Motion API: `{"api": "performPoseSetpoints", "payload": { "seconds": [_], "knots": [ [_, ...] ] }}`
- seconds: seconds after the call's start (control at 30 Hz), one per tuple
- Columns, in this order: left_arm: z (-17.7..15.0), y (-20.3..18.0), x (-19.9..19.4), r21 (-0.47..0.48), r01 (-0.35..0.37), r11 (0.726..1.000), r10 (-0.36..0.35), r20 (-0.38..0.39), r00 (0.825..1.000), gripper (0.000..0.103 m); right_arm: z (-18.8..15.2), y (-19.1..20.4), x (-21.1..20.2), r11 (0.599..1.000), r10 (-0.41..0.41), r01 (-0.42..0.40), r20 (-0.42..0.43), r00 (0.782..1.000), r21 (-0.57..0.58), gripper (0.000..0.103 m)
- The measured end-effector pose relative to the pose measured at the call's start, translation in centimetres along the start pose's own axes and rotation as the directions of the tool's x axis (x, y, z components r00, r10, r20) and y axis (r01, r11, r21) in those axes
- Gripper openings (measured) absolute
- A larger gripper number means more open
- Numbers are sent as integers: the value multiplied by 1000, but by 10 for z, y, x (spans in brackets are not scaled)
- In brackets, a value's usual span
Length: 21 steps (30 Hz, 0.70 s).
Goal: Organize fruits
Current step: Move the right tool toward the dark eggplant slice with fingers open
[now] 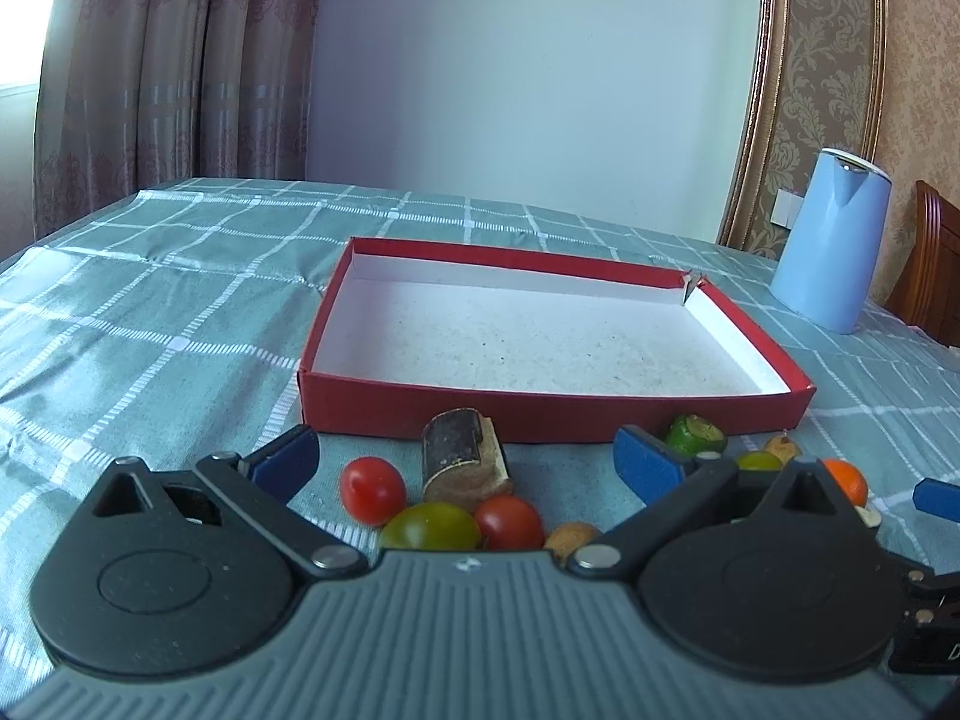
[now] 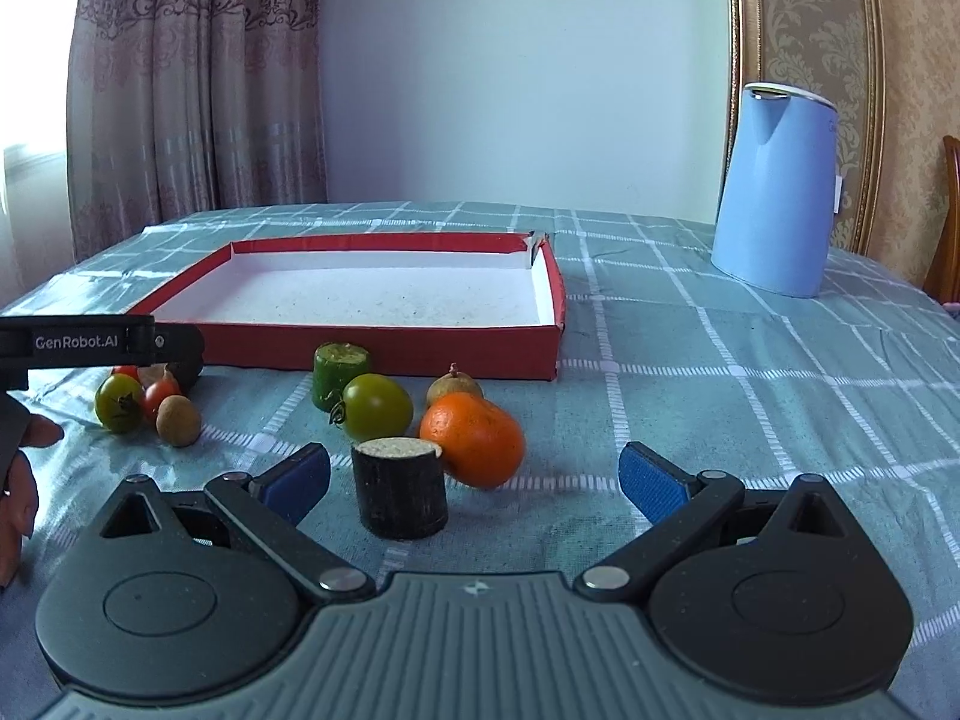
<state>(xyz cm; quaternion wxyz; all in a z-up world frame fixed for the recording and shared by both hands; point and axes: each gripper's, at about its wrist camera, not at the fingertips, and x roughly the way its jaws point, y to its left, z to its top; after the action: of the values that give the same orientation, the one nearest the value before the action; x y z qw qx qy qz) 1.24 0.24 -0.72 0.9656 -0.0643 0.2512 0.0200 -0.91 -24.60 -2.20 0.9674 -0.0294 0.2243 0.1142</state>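
1. Nothing sorted yet: red box [image 2: 384, 354] bare inside, all fruit loose on the tablecloth [image 2: 720, 420] before its near wall.
2. Left gripper [image 1: 468, 468] spread wide, clamping nothing; red tomato [image 1: 372, 489] and dark cane piece [image 1: 456, 459] between the pads, toward 12 o'clock.
3. Right gripper [image 2: 474, 480] likewise agape and empty; black cane stub [image 2: 399, 492] at 12 o'clock, orange [image 2: 474, 438] at 1.

Daylight comes in from the window [image 2: 24, 168] at my far left, blown out white beyond the curtain [image 1: 180, 60]. Both views are bright and sharp mid-scene, fisheye-bent at the edges, with soft shadows on the counter [image 2: 720, 396].
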Motion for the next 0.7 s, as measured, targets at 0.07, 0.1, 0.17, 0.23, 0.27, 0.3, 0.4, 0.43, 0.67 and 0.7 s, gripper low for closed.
{"api": "performPoseSetpoints", "payload": {
  "seconds": [0.07,0.1,0.17,0.23,0.27,0.3,0.4,0.43,0.67,0.7],
  "knots": [
    [0,0,0,-3,4,1000,-4,9,1000,103,-1,2,0,1000,1,-1,3,1000,-7,103],
    [-1,0,0,-4,8,1000,-8,18,1000,103,-1,2,0,1000,0,0,4,1000,-11,103],
    [-1,0,0,4,8,1000,-8,34,999,103,-1,3,-1,1000,2,-2,9,1000,-13,103],
    [-1,-1,-1,11,7,1000,-7,41,999,103,-1,3,-2,1000,7,-7,13,1000,-7,103],
    [-1,-1,-1,14,6,1000,-7,49,999,103,-1,3,-2,1000,10,-10,12,1000,-6,103],
    [-2,-1,-1,14,6,1000,-7,49,999,103,0,3,-2,1000,13,-13,9,1000,-7,103],
    [-1,-2,-1,20,2,1000,-3,48,999,103,-1,5,-2,1000,11,-11,13,1000,-11,103],
    [-1,-3,-1,25,0,1000,-1,51,999,103,-1,5,-2,1000,11,-11,15,1000,-13,103],
    [-1,-2,-4,-4,2,1000,-2,58,998,103,-3,6,-4,999,42,-42,3,999,-12,92],
    [-1,-2,-4,-3,2,1000,-2,56,998,103,-4,7,-4,999,44,-43,3,999,-12,92]
  ]
}}
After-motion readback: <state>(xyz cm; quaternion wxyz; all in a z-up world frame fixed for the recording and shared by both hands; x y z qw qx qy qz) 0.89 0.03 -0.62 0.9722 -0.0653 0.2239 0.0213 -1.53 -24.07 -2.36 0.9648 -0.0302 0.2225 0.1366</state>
